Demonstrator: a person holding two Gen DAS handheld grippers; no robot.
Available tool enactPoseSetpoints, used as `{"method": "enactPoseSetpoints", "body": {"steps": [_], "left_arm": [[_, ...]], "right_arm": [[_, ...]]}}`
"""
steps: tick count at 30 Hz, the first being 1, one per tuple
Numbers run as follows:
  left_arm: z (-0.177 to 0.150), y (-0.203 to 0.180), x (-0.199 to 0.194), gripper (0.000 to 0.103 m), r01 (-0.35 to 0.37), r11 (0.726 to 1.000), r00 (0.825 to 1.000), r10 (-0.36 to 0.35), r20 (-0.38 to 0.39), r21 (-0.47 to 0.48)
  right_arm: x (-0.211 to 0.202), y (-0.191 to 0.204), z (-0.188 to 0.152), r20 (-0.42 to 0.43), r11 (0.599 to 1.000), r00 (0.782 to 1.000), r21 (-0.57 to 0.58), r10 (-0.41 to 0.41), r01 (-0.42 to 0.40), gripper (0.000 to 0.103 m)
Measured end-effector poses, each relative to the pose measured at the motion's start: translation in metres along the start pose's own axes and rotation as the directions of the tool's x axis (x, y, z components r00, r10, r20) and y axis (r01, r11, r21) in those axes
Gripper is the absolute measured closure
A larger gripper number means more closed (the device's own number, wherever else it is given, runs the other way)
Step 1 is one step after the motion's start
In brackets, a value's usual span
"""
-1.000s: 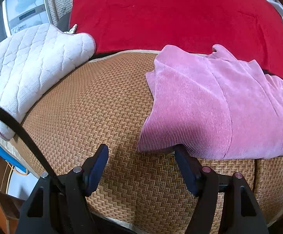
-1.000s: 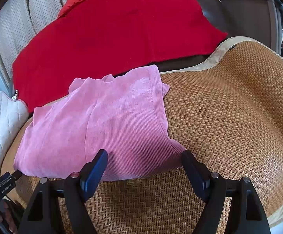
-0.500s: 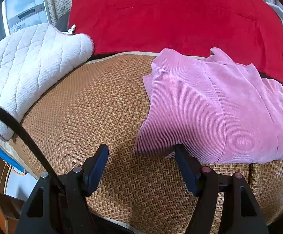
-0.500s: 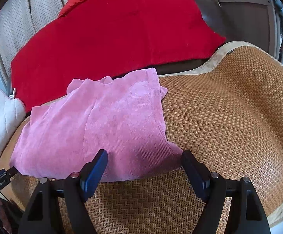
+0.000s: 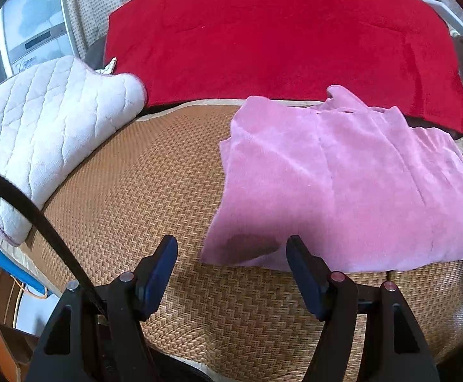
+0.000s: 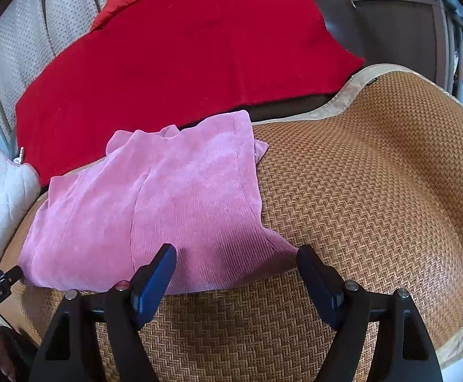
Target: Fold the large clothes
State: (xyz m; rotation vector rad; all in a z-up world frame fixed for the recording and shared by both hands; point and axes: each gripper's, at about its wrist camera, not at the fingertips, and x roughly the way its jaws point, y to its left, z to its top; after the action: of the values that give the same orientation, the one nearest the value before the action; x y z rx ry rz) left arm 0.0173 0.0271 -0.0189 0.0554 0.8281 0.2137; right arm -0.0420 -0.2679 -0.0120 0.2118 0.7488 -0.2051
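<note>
Over the last second both grippers back off a little from the near hem of the pink ribbed top (image 5: 343, 184), and the left view goes blurry with motion. Left gripper (image 5: 231, 265) and right gripper (image 6: 236, 269) both spread wide, holding nothing. The top lies partly folded at the middle of the woven rattan mat (image 6: 374, 175), collar toward the mat's far edge by the red blanket (image 5: 279, 38). Looks like one fold is released, next grab pending. Sleeves tucked under, not visible; fold layers unclear. Quilted white pad (image 5: 46, 127) covers the mat's left corner
</note>
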Motion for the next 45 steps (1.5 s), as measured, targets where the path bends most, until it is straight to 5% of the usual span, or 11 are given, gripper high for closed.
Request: {"method": "enactPoseSetpoints", "body": {"steps": [30, 45], "left_arm": [[0.008, -0.028, -0.009, 0.032, 0.032, 0.999, 0.999, -0.032, -0.004, 0.037], [0.020, -0.015, -0.008, 0.032, 0.083, 0.996, 0.996, -0.082, 0.021, -0.019]], "right_arm": [[-0.002, 0.003, -0.001, -0.006, 0.999, 0.999, -0.015, -0.041, 0.041, 0.022], [-0.016, 0.052, 0.003, -0.011, 0.980, 0.993, -0.163, -0.117, 0.114, 0.022]]}}
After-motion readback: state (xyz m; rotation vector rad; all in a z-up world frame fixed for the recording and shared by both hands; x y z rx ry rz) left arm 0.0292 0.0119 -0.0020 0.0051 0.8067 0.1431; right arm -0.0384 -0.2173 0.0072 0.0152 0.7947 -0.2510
